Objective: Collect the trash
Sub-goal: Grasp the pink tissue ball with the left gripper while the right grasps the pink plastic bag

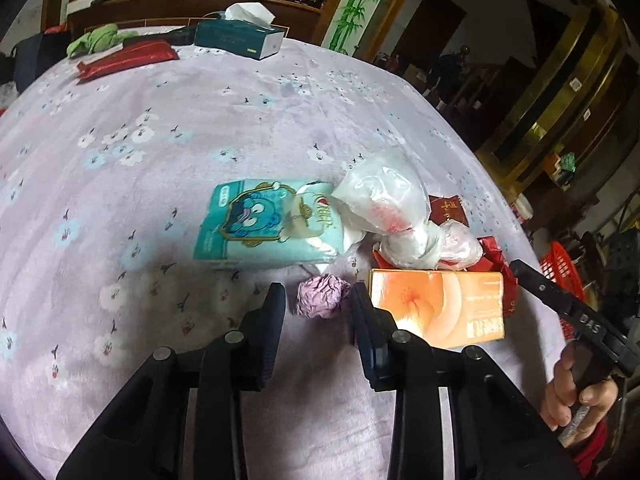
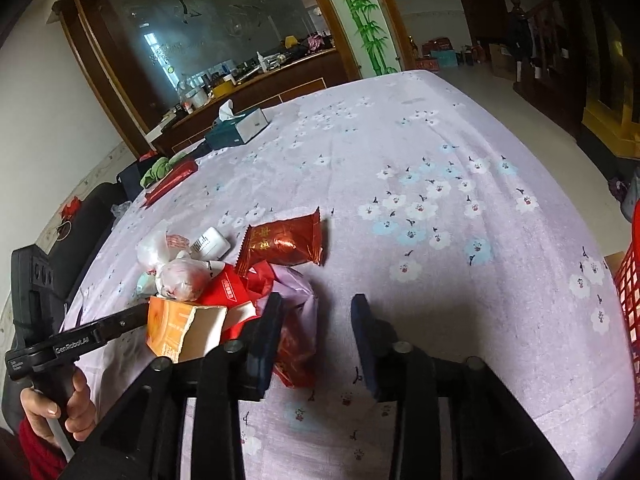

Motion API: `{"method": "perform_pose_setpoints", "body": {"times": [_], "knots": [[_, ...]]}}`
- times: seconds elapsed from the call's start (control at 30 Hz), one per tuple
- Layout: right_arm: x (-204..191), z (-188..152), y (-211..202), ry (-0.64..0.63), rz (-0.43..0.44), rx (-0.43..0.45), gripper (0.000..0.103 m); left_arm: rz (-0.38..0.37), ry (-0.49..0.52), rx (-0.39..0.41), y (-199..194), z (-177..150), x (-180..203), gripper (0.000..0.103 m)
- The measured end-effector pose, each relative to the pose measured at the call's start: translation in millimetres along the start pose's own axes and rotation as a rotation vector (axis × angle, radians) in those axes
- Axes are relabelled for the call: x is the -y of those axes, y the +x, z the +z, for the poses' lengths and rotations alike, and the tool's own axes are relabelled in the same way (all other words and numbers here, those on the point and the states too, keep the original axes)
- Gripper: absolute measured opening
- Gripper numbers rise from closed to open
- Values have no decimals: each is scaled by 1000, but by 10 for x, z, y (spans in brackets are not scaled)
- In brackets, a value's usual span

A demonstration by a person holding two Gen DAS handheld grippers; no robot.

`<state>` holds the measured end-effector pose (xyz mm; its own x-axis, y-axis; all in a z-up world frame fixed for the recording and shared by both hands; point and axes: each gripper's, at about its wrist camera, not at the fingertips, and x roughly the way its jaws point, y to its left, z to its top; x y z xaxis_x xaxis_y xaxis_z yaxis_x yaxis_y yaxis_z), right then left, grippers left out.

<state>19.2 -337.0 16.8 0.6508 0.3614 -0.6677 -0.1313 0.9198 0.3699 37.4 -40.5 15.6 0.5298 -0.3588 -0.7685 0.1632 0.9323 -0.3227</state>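
Observation:
A pile of trash lies on the lilac flowered tablecloth (image 1: 160, 128). My left gripper (image 1: 318, 304) is open, and a crumpled purple wrapper ball (image 1: 322, 296) sits between its fingertips. Right of it lies an orange box (image 1: 440, 308), with knotted white plastic bags (image 1: 384, 200) and a teal tissue pack (image 1: 264, 224) behind. In the right wrist view my right gripper (image 2: 316, 316) is open over bare cloth. Its left finger touches a lilac wrapper (image 2: 296, 292) and red wrappers (image 2: 240, 292). A red snack packet (image 2: 284, 242) lies beyond them.
A red plastic basket (image 2: 628, 292) stands off the table's right edge. At the far end are a dark green tissue box (image 1: 240, 36), a long red packet (image 1: 128, 58) and a green cloth (image 1: 96, 40). A hand (image 1: 576, 396) holds the right gripper's handle.

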Motion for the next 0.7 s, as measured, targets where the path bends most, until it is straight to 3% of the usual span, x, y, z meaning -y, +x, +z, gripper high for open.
{"method": "perform_pose_setpoints", "body": {"times": [0.3, 0.4, 0.53, 0.7], "knots": [[-33, -20, 135, -15, 64, -72, 39, 30, 46, 11, 112, 5, 72, 32], [-61, -34, 186, -19, 92, -104, 39, 32, 49, 21, 117, 2, 64, 23], [-68, -51, 262, -3, 137, -143, 39, 42, 82, 30, 112, -19, 116, 23], [-85, -63, 232, 2, 158, -128, 32, 40, 123, 104, -39, -48, 191, 23]]}}
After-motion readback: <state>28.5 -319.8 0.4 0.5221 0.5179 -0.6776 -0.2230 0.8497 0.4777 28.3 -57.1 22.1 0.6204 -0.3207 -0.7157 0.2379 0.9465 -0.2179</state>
